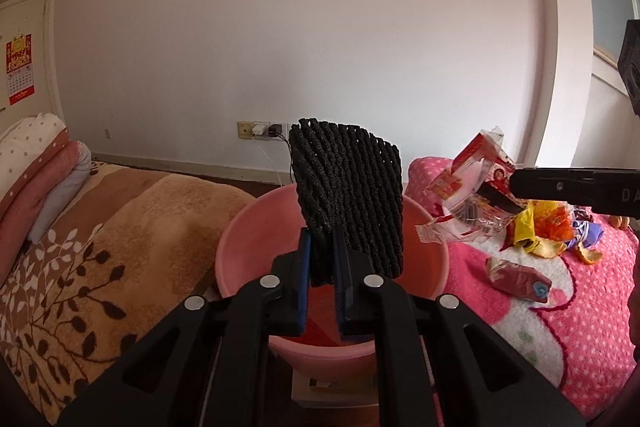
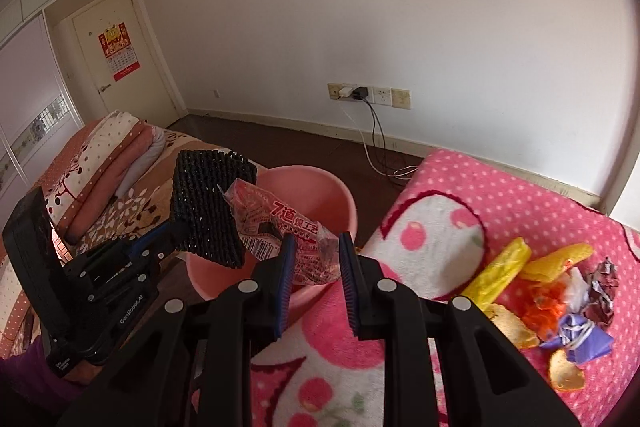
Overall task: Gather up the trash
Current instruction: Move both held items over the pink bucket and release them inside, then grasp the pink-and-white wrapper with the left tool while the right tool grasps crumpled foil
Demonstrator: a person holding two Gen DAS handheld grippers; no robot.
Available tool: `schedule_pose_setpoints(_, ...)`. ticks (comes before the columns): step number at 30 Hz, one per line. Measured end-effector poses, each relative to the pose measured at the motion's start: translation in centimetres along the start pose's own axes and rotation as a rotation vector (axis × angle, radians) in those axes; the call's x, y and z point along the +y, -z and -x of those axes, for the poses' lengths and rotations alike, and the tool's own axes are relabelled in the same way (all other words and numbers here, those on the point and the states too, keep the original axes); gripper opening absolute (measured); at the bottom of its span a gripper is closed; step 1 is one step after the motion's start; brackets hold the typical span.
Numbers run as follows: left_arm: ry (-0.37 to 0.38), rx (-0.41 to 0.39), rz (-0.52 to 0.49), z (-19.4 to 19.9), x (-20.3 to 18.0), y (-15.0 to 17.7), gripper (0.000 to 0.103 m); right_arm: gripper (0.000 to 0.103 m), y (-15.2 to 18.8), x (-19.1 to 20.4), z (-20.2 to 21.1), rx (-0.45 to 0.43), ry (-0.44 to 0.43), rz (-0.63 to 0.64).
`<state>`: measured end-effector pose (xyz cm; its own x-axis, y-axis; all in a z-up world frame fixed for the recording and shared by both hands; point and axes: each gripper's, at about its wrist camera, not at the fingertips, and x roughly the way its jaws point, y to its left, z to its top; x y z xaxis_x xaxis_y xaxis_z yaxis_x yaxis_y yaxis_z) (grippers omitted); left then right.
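My left gripper [image 1: 322, 247] is shut on a black foam net sleeve [image 1: 348, 187], which stands upright over the pink bucket [image 1: 240, 231]. In the right wrist view the same net [image 2: 208, 203] sticks up from the left gripper [image 2: 174, 227] at the bucket's [image 2: 340, 195] left rim. My right gripper [image 2: 318, 247] is shut on a crumpled red and clear snack wrapper [image 2: 280, 227], held in the air just right of the bucket. The left wrist view shows that wrapper [image 1: 472, 183] at the tip of the right gripper [image 1: 516, 183].
Loose trash lies on the pink dotted blanket [image 2: 500, 187]: a yellow bag [image 2: 500, 271], orange peel [image 2: 560, 259], a purple wrapper [image 2: 580, 339] and a crushed dark red carton [image 1: 520, 279]. Folded quilts [image 1: 44, 163] lie on the brown bed at left. Cables [image 2: 376, 143] hang from wall sockets.
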<state>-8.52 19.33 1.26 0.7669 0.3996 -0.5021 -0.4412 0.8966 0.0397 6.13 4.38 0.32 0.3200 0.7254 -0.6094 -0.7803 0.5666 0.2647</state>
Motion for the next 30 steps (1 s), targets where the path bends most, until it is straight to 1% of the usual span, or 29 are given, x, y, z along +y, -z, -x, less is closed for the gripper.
schedule_pose_setpoints(4,-0.018,0.024,0.006,-0.5,0.7,0.6,0.010,0.022,0.0,0.8,-2.9,0.043,-0.015,-0.007)
schedule_pose_setpoints(9,-0.029,0.052,0.008,-1.5,1.5,1.3,0.010,0.023,0.4,1.8,-5.3,0.078,-0.006,-0.007)
schedule_pose_setpoints(14,-0.037,0.076,0.018,-2.5,2.1,1.7,0.010,0.023,0.4,2.2,-6.4,0.091,0.003,-0.016)
schedule_pose_setpoints(15,-0.032,0.078,0.022,-2.7,2.3,1.7,0.010,0.027,0.4,2.2,-6.6,0.096,0.004,-0.017)
schedule_pose_setpoints(16,-0.023,0.084,0.025,-2.8,2.3,1.7,0.011,0.038,0.4,2.2,-6.7,0.101,0.003,-0.022)
schedule_pose_setpoints(18,-0.005,0.096,0.031,-3.0,2.4,1.7,0.014,0.052,0.5,2.0,-6.6,0.097,-0.009,-0.038)
schedule_pose_setpoints(19,0.000,0.102,0.034,-3.1,2.4,1.7,0.020,0.052,0.6,1.9,-6.4,0.094,-0.011,-0.041)
schedule_pose_setpoints(21,0.011,0.104,0.051,-3.1,2.5,1.6,0.025,0.052,0.6,1.7,-6.2,0.090,-0.009,-0.041)
schedule_pose_setpoints(22,0.015,0.106,0.058,-2.9,2.4,1.5,0.025,0.052,0.7,1.6,-6.0,0.087,-0.012,-0.046)
schedule_pose_setpoints(25,0.029,0.105,0.068,-2.8,2.3,1.4,0.026,0.052,0.9,1.2,-5.3,0.077,-0.013,-0.050)
schedule_pose_setpoints(30,0.053,0.073,0.066,-1.8,1.5,0.8,0.025,0.052,1.4,0.7,-3.4,0.053,0.008,-0.039)
